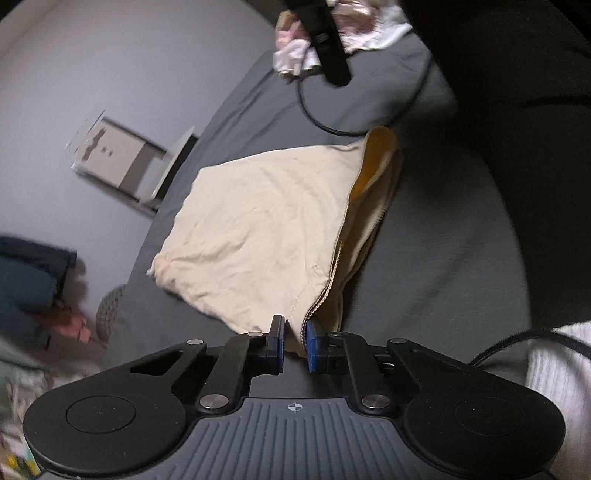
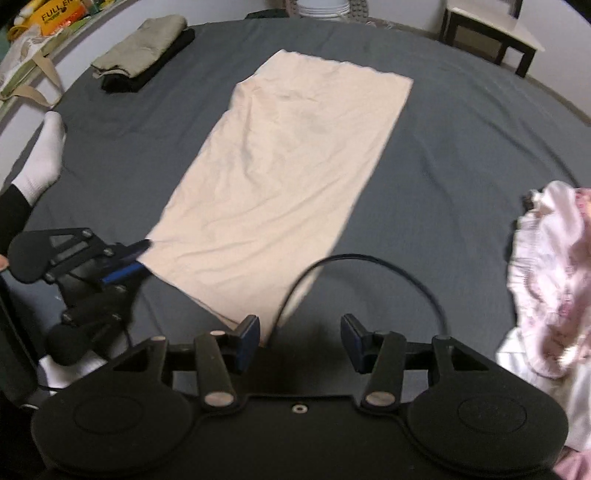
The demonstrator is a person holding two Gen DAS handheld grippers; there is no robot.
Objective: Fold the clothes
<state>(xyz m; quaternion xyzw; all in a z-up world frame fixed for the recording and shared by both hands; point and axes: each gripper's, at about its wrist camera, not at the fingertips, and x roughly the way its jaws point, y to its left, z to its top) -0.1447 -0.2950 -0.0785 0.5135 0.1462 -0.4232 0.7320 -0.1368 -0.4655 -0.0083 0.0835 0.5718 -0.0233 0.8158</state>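
Observation:
A cream garment lies flat as a long folded strip on the dark grey bed sheet. In the left wrist view the cream garment shows a yellow lining along its layered edge. My left gripper is shut on the near corner of that garment, and from the right wrist it appears as the left gripper pinching the strip's left corner. My right gripper is open just above the sheet; the garment's near edge touches its left finger, and nothing is between the fingers.
A folded olive and black stack sits at the far left. A pink and white clothes pile lies at the right. A black cable loops over the sheet. A white-socked foot rests at left. A side table stands beyond the bed.

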